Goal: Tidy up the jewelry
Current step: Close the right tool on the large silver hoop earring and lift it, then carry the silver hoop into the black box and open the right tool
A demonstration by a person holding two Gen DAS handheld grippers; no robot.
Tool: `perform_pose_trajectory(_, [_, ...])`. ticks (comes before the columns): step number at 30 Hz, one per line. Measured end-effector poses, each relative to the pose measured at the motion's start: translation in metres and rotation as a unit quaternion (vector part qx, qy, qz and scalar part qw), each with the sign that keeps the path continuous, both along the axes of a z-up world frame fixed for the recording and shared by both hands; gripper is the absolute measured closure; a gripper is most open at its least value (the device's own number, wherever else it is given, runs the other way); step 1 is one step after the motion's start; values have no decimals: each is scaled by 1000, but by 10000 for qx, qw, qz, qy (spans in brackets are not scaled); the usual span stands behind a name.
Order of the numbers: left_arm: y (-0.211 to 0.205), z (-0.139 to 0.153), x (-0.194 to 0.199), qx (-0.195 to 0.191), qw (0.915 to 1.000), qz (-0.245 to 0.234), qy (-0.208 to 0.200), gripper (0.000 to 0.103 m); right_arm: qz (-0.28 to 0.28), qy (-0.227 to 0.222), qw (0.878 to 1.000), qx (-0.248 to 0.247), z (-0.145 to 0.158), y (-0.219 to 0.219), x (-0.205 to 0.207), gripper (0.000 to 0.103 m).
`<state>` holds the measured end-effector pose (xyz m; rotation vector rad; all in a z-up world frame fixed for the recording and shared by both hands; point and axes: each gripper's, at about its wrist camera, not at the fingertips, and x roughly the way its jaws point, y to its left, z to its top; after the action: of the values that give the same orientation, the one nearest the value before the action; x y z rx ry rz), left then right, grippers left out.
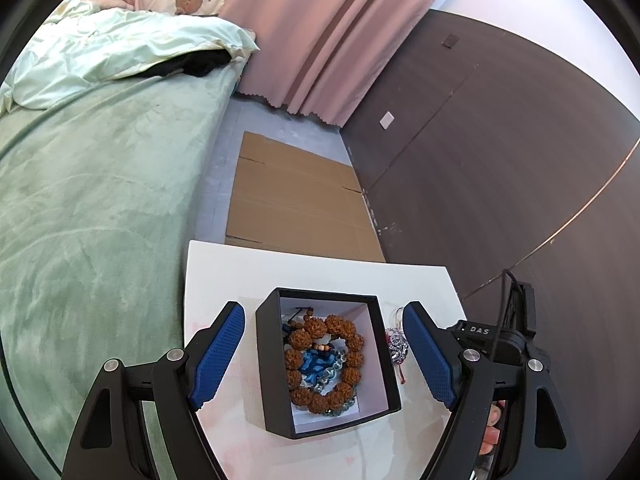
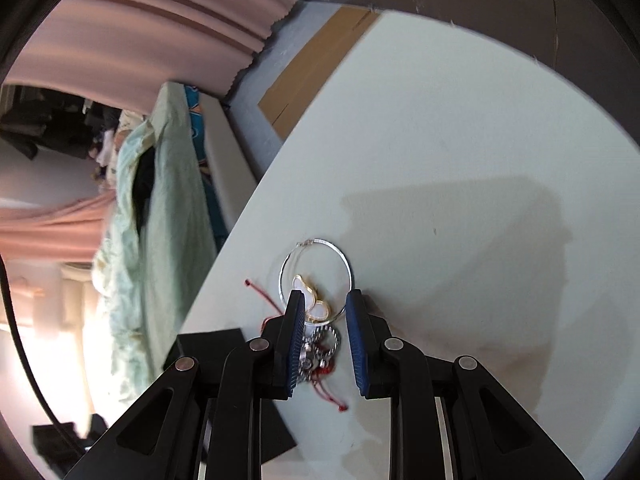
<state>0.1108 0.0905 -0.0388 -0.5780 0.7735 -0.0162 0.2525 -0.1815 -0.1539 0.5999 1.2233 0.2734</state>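
Beside the green bed [image 1: 100, 208], your white bench [image 1: 224, 280] carries a black box [image 1: 276, 380] of bead bracelets [image 1: 324, 364]. Your left gripper [image 1: 324, 354] straddles it, jaws apart. Your right gripper [image 2: 323, 334], jaws narrowly apart, brackets loose jewelry [image 2: 316, 312] just beside the box.

left claw [image 1: 324, 360]: jaws wide, angled down | right claw [image 2: 323, 312]: jaws narrow, angled down
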Motion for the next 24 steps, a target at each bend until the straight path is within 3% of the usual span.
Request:
perform_pose_trajectory(4, [2, -1, 3, -23, 10000, -9, 2, 21, 324, -342, 9935, -1037, 15, 26, 7, 80])
perform_pose_trajectory(5, [3, -1, 4, -37, 10000, -3, 4, 21, 427, -397, 9923, -1096, 17, 30, 8, 75])
perform_pose_trajectory(6, [4, -1, 4, -58, 10000, 3, 8, 21, 542, -432, 9911, -1134, 19, 36, 10, 56])
perform_pose_trajectory(8, [6, -1, 6, -95, 10000, 3, 7, 21, 641, -512, 9897, -1172, 22, 43, 11, 36])
perform_pose_trajectory(16, [14, -2, 13, -143, 9999, 66, 7, 21, 932, -560, 9724, -2066, 20, 57, 18, 36])
perform_pose_trajectory(24, [18, -2, 11, -67, 9999, 136, 41, 21, 1304, -774, 9422, -2988, 16, 79, 10, 39])
